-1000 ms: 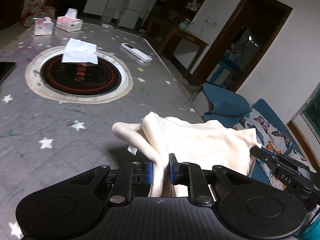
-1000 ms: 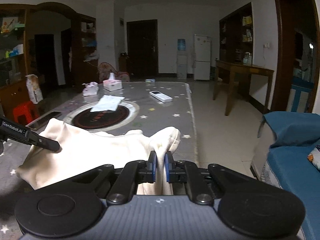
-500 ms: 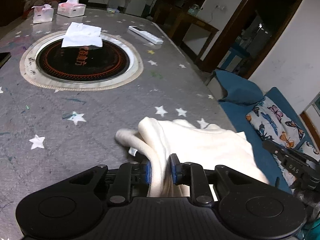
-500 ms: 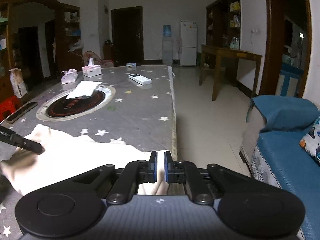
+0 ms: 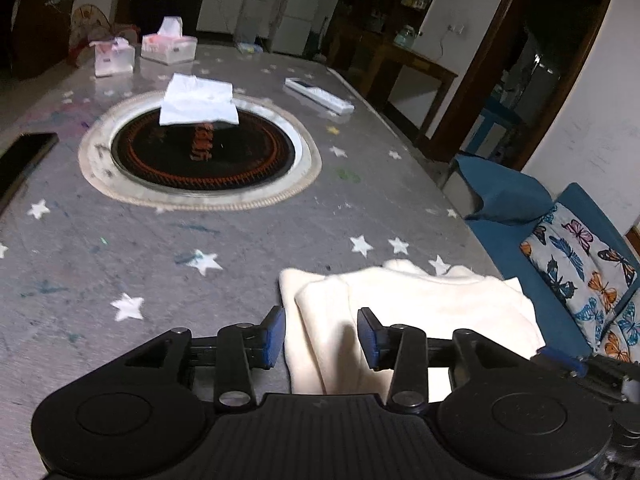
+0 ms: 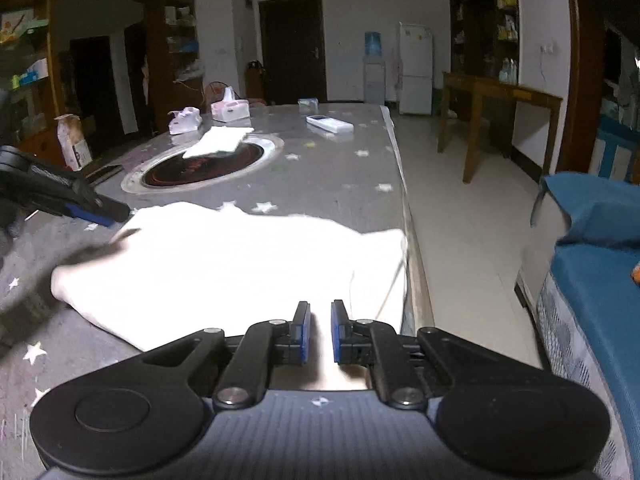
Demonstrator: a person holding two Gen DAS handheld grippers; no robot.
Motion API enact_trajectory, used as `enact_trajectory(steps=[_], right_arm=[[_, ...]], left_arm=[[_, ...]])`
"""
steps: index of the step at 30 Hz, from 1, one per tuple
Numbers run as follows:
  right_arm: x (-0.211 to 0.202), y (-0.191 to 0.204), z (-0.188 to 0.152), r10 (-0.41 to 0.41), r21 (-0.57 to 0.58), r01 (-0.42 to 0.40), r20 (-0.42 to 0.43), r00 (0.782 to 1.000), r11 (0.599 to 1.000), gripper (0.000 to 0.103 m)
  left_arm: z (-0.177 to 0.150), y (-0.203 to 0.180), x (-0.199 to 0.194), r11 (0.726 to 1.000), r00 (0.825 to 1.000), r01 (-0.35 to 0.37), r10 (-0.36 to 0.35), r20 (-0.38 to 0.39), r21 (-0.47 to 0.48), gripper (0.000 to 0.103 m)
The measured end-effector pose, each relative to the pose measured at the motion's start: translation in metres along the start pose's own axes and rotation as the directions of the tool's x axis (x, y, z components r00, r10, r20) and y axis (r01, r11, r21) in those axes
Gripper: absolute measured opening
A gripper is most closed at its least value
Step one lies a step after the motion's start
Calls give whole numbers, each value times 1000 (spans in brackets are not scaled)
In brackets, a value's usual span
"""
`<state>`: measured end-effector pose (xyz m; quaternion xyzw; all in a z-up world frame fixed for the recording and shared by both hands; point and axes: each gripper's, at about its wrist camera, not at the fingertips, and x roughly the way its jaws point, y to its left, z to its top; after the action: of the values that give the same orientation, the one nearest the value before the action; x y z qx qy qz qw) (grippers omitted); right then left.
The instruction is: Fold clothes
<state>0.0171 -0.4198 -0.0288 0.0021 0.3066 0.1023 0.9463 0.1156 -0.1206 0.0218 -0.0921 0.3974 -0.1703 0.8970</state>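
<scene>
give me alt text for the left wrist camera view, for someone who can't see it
The left gripper is open around a fold of a cream garment lying at the near edge of a grey star-patterned table. Farther back, a white cloth overlaps a round black inset.

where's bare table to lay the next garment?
Bare: the starred strip between the cream garment and the round inset burner, running left toward the dark phone. Crowded: far end, with tissue boxes, the remote and a white cloth.
</scene>
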Motion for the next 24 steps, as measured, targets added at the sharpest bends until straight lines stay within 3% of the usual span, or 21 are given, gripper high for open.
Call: enact_trajectory(steps=[4,9,12,15,17,24], right_arm=[[-6,-1,5,1,5,-2,19,1000,1000,9],[-4,2,7,13,7,-13,29,999,1000,14],[0,3,3,12,14,-12,17,1000,1000,24],[0,3,2,8,14,-8,15,1000,1000,27],[-4,6,3,4,10,-4,23,1000,1000,36],[-16,27,1,28,-50,-25,54,998,998,51]], left_arm=[[-4,-8,-14,998,998,55,-56,16,18,41],[-18,-22,-12,991,992,122,-121,-17,48,40],[-27,-27,-5,991,992,123,-121,-42,57,40],[-34,-26,2,991,992,113,-110,-59,64,40],[-36,-25,3,992,993,108,-104,-55,71,40],[-43,-32,-9,989,994,110,-107,-39,96,42]])
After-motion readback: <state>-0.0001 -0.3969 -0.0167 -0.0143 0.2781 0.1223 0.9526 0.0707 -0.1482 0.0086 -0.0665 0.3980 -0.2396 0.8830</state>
